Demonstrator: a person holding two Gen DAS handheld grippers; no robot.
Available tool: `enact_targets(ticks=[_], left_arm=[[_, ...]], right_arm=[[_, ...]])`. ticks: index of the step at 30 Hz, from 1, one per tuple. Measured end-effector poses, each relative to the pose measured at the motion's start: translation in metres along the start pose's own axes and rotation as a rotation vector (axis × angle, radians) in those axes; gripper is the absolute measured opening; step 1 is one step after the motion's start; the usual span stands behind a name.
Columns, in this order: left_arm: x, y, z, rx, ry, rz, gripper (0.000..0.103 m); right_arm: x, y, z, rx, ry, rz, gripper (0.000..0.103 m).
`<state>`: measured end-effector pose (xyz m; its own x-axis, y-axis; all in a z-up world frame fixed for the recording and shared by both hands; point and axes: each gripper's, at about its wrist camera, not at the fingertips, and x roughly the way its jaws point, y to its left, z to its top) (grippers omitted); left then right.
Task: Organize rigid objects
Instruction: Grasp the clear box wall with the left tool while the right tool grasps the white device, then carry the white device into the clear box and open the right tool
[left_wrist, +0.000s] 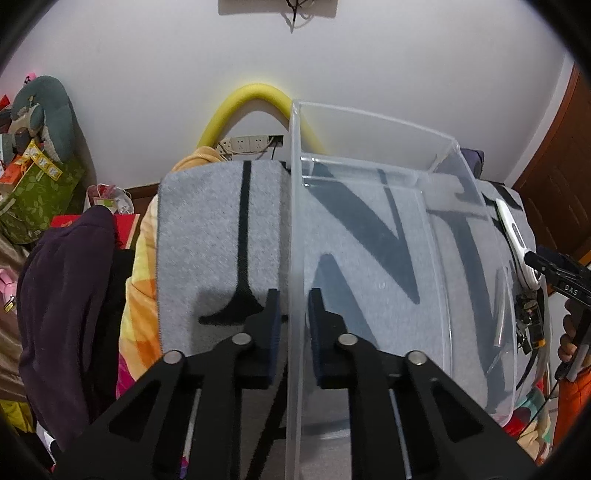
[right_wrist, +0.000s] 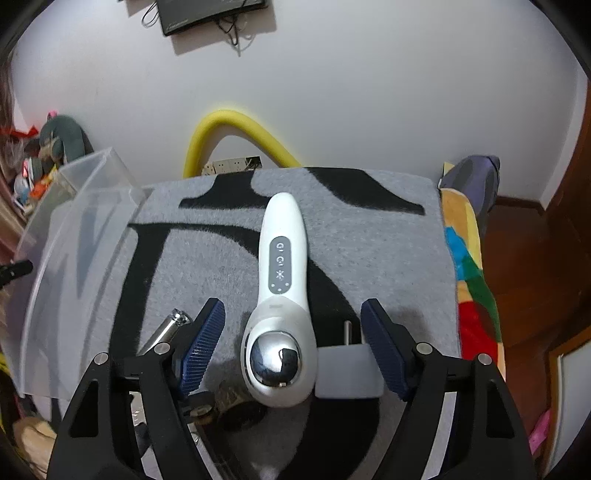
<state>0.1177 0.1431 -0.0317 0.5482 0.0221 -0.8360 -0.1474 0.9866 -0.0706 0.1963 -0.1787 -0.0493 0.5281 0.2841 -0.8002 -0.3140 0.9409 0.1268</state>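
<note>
The left gripper (left_wrist: 291, 314) jaws pinch the clear bin (left_wrist: 369, 229) wall, while the right gripper (right_wrist: 291, 332) jaws, spread, straddle the white massager (right_wrist: 280, 295); items at 7 o'clock are half hidden.

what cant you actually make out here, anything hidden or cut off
- Right wrist view: the dark items behind the white handheld device are largely covered by its head and the right gripper.
- Right wrist view: the silver cylinder is partly hidden by the left finger.
- Left wrist view: the clear plastic bin is cut off below, behind the left gripper; whether its pads touch the wall is unclear.
</note>
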Motion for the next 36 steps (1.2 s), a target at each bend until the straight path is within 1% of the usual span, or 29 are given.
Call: enact_targets(ticks=[2, 4, 6, 8, 9, 10, 11, 19, 25, 30, 32, 36], left_arm=[[0.004, 0.000, 0.000, -0.002, 0.009, -0.001, 0.007], [0.007, -0.001, 0.000, -0.004, 0.012, 0.001, 0.006], [0.008, 0.000, 0.000, -0.010, 0.013, 0.001, 0.005], [0.009, 0.001, 0.000, -0.017, 0.015, -0.001, 0.004], [0.009, 0.001, 0.000, -0.020, 0.016, -0.004, 0.004], [0.009, 0.001, 0.000, -0.023, 0.017, -0.006, 0.004], [0.009, 0.001, 0.000, -0.026, 0.016, -0.007, 0.004], [0.007, 0.002, -0.001, -0.036, 0.015, -0.012, 0.004], [0.006, 0.002, -0.003, -0.034, 0.018, -0.010, 0.004], [0.006, 0.002, -0.003, -0.035, 0.017, -0.010, 0.004], [0.005, 0.002, -0.004, -0.035, 0.015, -0.009, 0.004], [0.004, 0.002, -0.005, -0.034, 0.014, -0.008, 0.004]], right_arm=[[0.004, 0.004, 0.002, -0.016, 0.012, 0.002, 0.073], [0.011, 0.008, 0.005, -0.030, 0.032, 0.001, 0.069], [0.019, 0.010, 0.008, -0.043, 0.057, -0.015, 0.058], [0.027, 0.012, 0.010, -0.062, 0.078, -0.039, 0.051], [0.029, 0.015, 0.011, -0.080, 0.080, -0.054, 0.043], [0.030, 0.016, 0.011, -0.084, 0.085, -0.045, 0.040], [0.029, 0.017, 0.011, -0.084, 0.082, -0.045, 0.035], [0.006, 0.026, 0.008, -0.088, 0.020, -0.037, 0.030], [-0.027, 0.043, 0.021, -0.129, -0.067, -0.038, 0.027], [-0.058, 0.067, 0.031, -0.164, -0.132, -0.007, 0.017], [-0.069, 0.079, 0.035, -0.190, -0.169, 0.004, 0.017], [-0.077, 0.102, 0.044, -0.237, -0.204, 0.022, 0.017]])
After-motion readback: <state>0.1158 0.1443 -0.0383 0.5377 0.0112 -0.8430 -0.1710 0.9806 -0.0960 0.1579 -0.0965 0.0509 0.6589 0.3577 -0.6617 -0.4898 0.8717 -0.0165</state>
